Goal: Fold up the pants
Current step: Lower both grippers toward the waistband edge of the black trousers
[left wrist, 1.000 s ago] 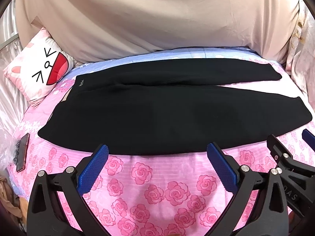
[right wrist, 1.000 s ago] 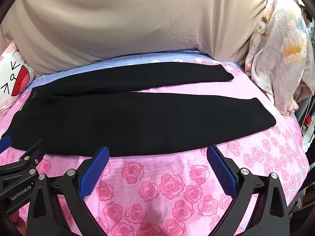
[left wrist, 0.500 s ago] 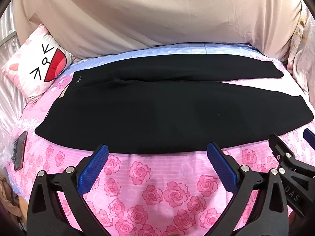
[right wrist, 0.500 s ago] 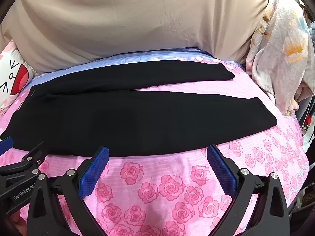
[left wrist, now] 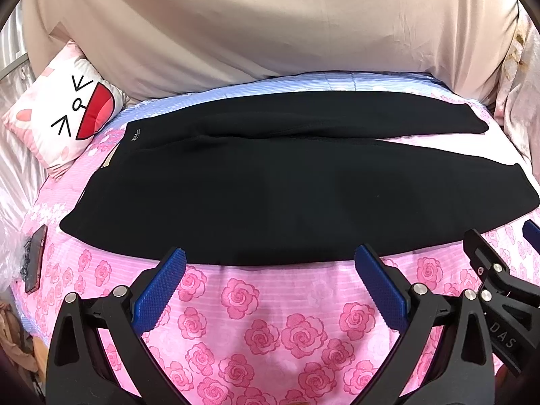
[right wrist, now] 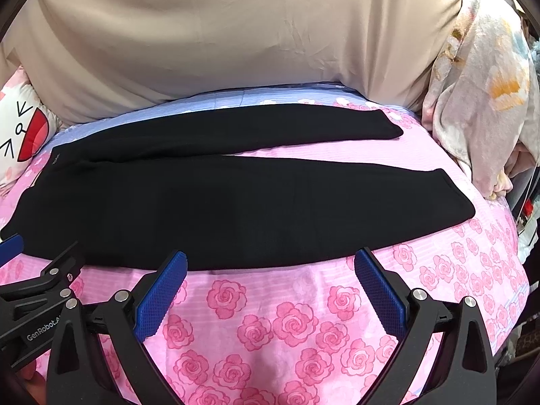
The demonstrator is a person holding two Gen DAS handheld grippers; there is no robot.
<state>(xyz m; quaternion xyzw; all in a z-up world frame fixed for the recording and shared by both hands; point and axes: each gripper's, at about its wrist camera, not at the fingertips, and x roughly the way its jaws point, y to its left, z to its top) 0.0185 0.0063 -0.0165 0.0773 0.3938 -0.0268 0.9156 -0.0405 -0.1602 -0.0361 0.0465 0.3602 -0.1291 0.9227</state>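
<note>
Black pants laid flat across the rose-print bedspread, waistband at left, legs extending right.

Bare bedspread is seen along the near pant edge, where the left gripper and right gripper are held apart, gripping nothing. A phone is shown only in the left view; a floral quilt only in the right.

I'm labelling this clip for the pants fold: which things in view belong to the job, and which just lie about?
Job:
black pants
left tool, open
right tool, open
rose bedspread

Lying about:
cartoon pillow
phone
floral blanket
beige sheet
</note>
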